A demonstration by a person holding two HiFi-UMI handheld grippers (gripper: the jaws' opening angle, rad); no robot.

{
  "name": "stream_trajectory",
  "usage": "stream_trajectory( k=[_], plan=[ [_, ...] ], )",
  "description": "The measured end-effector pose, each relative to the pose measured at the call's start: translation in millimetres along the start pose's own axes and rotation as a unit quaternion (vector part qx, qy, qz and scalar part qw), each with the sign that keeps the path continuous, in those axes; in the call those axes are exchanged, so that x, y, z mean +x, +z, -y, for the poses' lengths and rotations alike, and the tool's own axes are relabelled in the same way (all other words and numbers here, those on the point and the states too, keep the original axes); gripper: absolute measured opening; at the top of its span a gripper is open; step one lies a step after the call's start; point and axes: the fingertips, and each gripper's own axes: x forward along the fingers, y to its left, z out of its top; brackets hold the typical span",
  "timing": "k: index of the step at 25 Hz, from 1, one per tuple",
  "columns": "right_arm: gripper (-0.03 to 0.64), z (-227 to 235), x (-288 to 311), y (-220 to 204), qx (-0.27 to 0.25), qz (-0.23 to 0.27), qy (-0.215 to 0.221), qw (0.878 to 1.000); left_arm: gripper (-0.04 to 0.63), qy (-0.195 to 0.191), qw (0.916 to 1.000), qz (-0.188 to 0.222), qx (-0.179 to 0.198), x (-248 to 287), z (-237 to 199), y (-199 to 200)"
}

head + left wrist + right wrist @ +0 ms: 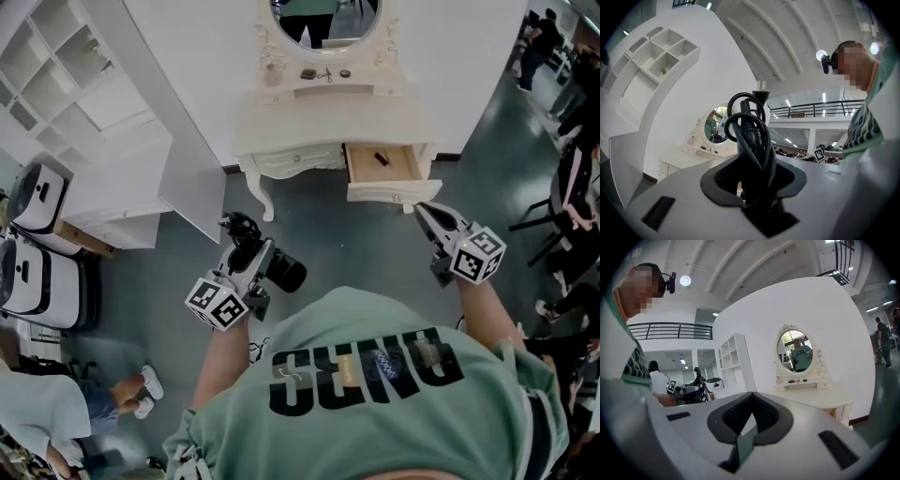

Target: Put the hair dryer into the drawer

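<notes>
In the head view the black hair dryer (283,269) with its coiled cord (238,228) hangs over the grey floor, in front of the white dressing table (328,122). My left gripper (259,257) is shut on it. In the left gripper view the dryer's handle and looped cord (751,136) stand up between the jaws of this gripper (751,190). The table's right drawer (390,195) is pulled out, with a small dark object (381,158) inside. My right gripper (424,212) sits just before the drawer's front right corner, jaws together and empty, as the right gripper view confirms (747,422).
A white shelf unit (94,112) stands against the wall at the left, with white and black cases (37,244) beside it. Another person (56,403) stands at the bottom left. Chairs (572,216) and people fill the right edge. The oval mirror (797,351) tops the dressing table.
</notes>
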Motion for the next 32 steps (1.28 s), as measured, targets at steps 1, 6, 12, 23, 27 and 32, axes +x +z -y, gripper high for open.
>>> stream_trajectory(
  k=[1,6,12,23,27,32],
  plan=[
    [-0.011,3.9,1.6,-2.1,0.002,0.000,0.002,1.000,0.162,0.002,1.0000,0.000,-0.002,2.0,-0.9,-1.2],
    [-0.011,13.8,27.5,-10.8,0.015,-0.008,0.013,1.000,0.162,0.011,0.9999,-0.009,-0.001,6.3,-21.3,-2.1],
    [-0.011,18.7,98.6,-17.7,0.015,-0.016,0.014,1.000,0.161,0.004,0.9999,-0.011,-0.013,18.0,-85.1,6.3],
    [-0.011,23.4,310.9,35.1,0.004,0.003,-0.023,1.000,0.161,-0.075,0.9964,-0.036,0.016,78.5,-278.9,92.9],
    [-0.011,32.4,368.7,52.5,0.006,0.002,-0.046,0.999,0.162,-0.095,0.9938,-0.052,0.024,102.6,-336.4,119.2],
    [-0.011,60.5,403.9,53.6,0.015,-0.002,-0.076,0.997,0.161,-0.113,0.9915,-0.062,0.017,133.7,-382.5,128.2]
  ],
)
